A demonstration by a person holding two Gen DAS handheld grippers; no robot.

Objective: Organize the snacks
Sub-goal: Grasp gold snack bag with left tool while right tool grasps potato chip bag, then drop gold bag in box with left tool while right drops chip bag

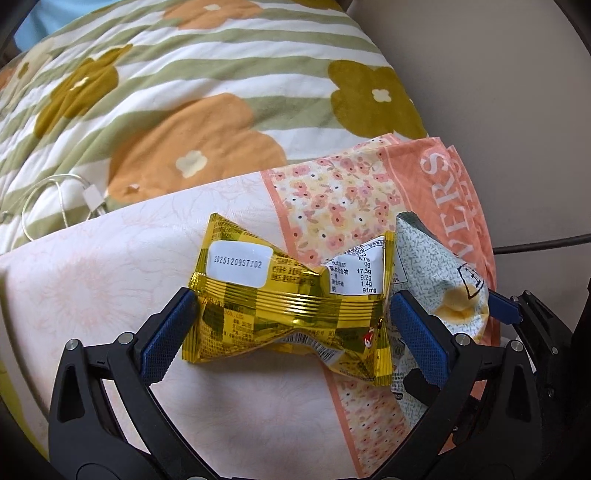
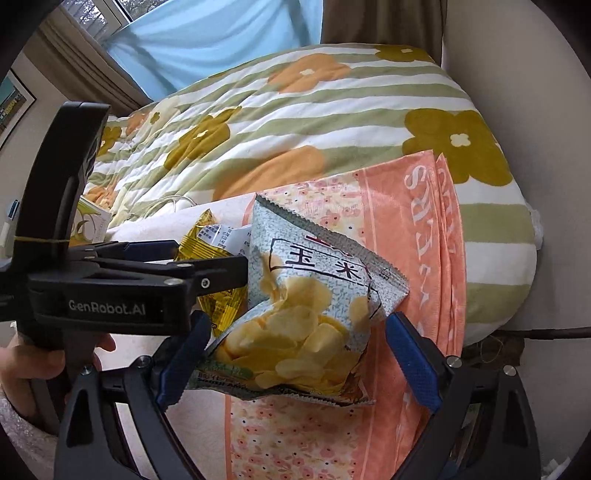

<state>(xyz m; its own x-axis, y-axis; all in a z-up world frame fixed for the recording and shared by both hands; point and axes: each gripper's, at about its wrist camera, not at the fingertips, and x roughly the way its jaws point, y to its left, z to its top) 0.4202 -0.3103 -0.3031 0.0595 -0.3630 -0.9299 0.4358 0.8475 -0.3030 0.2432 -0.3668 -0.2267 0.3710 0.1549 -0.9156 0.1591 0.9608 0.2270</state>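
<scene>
A gold snack packet (image 1: 288, 306) lies on the pale and pink cloth (image 1: 110, 280), back side up with a white date label. My left gripper (image 1: 291, 317) is open with its blue fingers at either side of the packet. A grey-green corn chip bag (image 2: 310, 306) lies right beside it, overlapping its edge; it also shows in the left wrist view (image 1: 439, 273). My right gripper (image 2: 295, 339) is open around the chip bag's lower half. The left gripper (image 2: 207, 275) shows in the right wrist view, over the gold packet (image 2: 218, 258).
A green-striped flowered quilt (image 1: 192, 85) rises behind the cloth. A white cable with plug (image 1: 88, 199) lies at the left on the quilt. A beige wall (image 1: 498, 92) and a dark cable (image 2: 546, 334) are to the right. A blue curtain (image 2: 207, 29) hangs beyond.
</scene>
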